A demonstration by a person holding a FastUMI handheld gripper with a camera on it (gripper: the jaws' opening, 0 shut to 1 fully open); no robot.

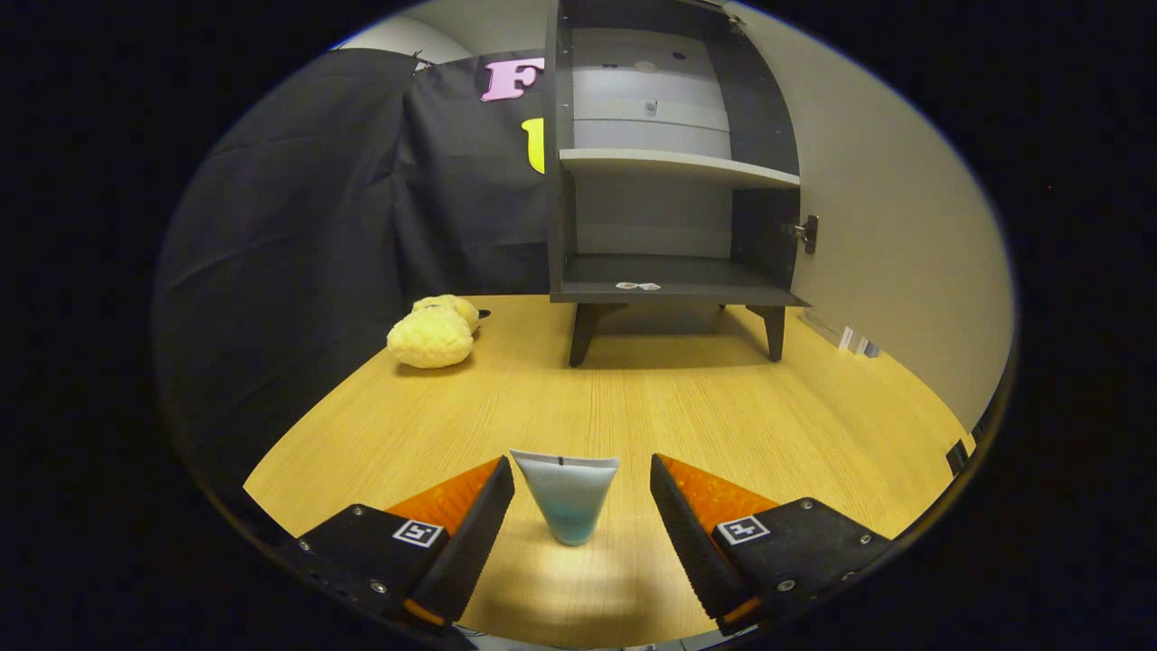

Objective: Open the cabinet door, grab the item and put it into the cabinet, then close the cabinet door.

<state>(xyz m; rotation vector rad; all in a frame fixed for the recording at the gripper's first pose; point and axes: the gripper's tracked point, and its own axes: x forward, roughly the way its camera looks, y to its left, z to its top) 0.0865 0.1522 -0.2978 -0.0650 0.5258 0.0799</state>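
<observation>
A small dark cabinet (669,181) on short legs stands at the far end of the wooden table (723,407), its door swung open to the right. Inside I see a light shelf (678,165) and a dark bottom board, both bare except for two tiny tags. A pale blue-green tube (568,495) stands on its cap between my fingers, crimped end up. My gripper (582,479) is open, with a gap on each side of the tube; neither finger touches it.
A yellow plush toy (434,333) lies on the table to the left, short of the cabinet. The open cabinet door (895,226) fills the right side, its hinge at the cabinet's edge. Black cloth hangs behind and to the left.
</observation>
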